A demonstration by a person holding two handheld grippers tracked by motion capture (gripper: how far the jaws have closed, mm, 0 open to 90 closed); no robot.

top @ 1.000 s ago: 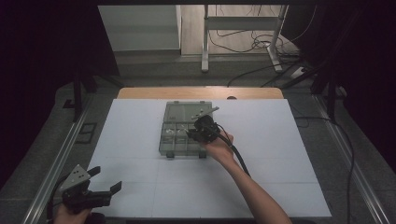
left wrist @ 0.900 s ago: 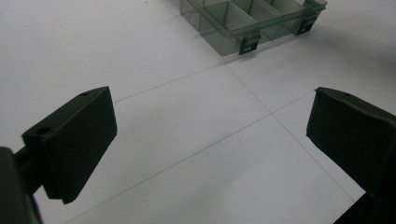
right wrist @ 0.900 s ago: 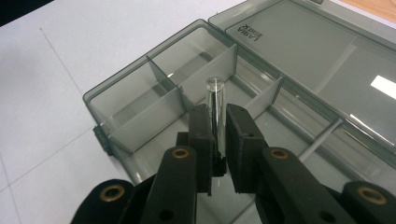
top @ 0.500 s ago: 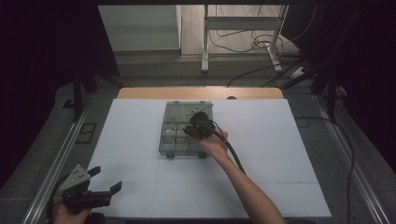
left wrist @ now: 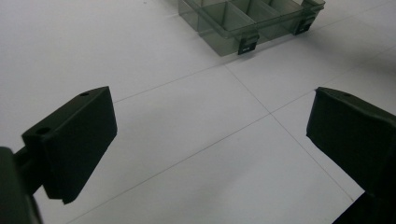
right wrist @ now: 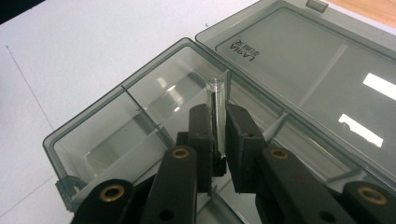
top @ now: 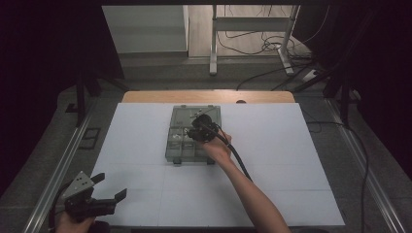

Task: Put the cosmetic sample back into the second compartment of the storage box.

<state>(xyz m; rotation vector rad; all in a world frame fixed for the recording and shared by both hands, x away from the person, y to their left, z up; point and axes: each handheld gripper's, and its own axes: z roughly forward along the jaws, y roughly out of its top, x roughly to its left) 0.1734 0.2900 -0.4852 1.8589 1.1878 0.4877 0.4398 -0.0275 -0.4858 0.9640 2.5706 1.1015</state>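
A smoky see-through compartment box (top: 177,156) lies open on the white table, its lid (top: 197,112) folded back on the far side. My right gripper (top: 198,130) hovers over the box's middle compartments. In the right gripper view, the right gripper (right wrist: 217,125) is shut on a thin clear plastic divider (right wrist: 217,95), held upright over a compartment of the box (right wrist: 93,127), next to the lid (right wrist: 299,60). My left gripper (top: 113,184) is open near the table's front left corner. Its jaws (left wrist: 210,140) stand wide apart with bare table between them, pointing toward the box (left wrist: 243,28).
A white sheet (top: 291,145) covers the table, and a wooden strip (top: 262,96) shows at its far edge. Metal rails (top: 58,165) run along both sides. Cables and a table leg (top: 213,43) lie on the floor beyond.
My right gripper has shifted slightly left over the box with the divider in it. The left gripper has stayed where it was.
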